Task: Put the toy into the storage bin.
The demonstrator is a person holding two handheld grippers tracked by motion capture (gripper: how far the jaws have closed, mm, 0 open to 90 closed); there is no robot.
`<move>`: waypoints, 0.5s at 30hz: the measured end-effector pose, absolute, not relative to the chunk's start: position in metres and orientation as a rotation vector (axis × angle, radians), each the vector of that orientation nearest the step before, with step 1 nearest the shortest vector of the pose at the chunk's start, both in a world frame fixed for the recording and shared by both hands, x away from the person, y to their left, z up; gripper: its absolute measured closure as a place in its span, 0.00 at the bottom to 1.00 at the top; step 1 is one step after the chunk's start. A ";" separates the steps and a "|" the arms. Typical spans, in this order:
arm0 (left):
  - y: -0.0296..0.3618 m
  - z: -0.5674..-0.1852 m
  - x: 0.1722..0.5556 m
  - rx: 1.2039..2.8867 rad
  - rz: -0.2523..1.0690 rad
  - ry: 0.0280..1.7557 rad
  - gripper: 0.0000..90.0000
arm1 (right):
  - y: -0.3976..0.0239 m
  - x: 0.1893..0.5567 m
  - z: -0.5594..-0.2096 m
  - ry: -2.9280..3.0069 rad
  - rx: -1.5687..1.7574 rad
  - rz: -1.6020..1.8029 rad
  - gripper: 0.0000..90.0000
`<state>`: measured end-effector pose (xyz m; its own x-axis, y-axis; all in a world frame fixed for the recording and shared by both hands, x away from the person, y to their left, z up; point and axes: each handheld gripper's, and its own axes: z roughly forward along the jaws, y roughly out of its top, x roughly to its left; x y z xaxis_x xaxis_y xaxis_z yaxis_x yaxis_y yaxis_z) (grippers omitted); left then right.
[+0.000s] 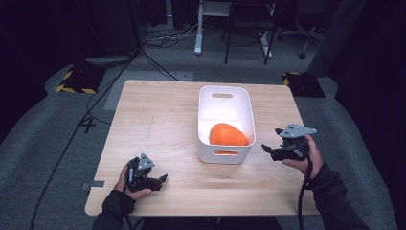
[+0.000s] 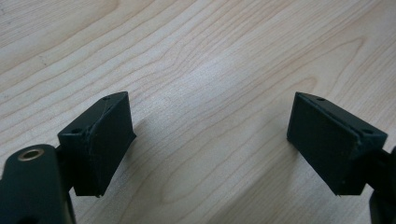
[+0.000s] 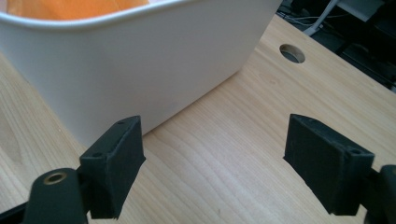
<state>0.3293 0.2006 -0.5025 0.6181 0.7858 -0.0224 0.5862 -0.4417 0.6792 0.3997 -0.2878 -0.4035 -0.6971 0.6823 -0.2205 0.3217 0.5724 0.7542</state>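
Beside the white bin's right wall, the right tool (image 1: 269, 147) hangs just above the surface (image 1: 158, 120), its two black jaws spread wide with nothing between them. Seen in the right gripper view, the right tool (image 3: 212, 163) looks past its blocky, matte pads at the bin's smooth side, with bare wood in the gap. It points toward the bin from the side, which I judge puts it in place to take the wall or reach over the rim for what lies inside.

At the near left of the surface, the left tool (image 1: 160, 181) rests low in the person's hand, well apart from the bin. Its jaws are also released and empty; the left gripper view has the left tool (image 2: 210, 140) over plain wood grain and nothing else. It seems parked, out of the way, leaving the right side free to work.

Each tool carries a grey three-cornered plate on top and trails a dark cable toward the person's sleeve.

The white bin (image 1: 206, 139) is a rounded-corner rectangular tub of smooth, slightly glossy plastic, with slot handles cut into its two short ends. It stands upright at the middle right of the surface. Inside it, toward the near end, lies the orange thing (image 1: 227, 135): rounded, lumpy, matte, its kind hard to tell. The surface is pale wood with fine straight grain and a round hole near one edge.
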 end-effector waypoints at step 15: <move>0.200 -0.503 0.329 2.178 0.398 1.080 0.16 | -0.296 0.393 -0.431 2.356 0.823 0.910 0.23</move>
<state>0.3288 0.2001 -0.5026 0.6116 0.7908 -0.0212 0.5883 -0.4367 0.6805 0.3934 -0.2956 -0.4306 -0.7038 0.6775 -0.2134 0.3581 0.5979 0.7172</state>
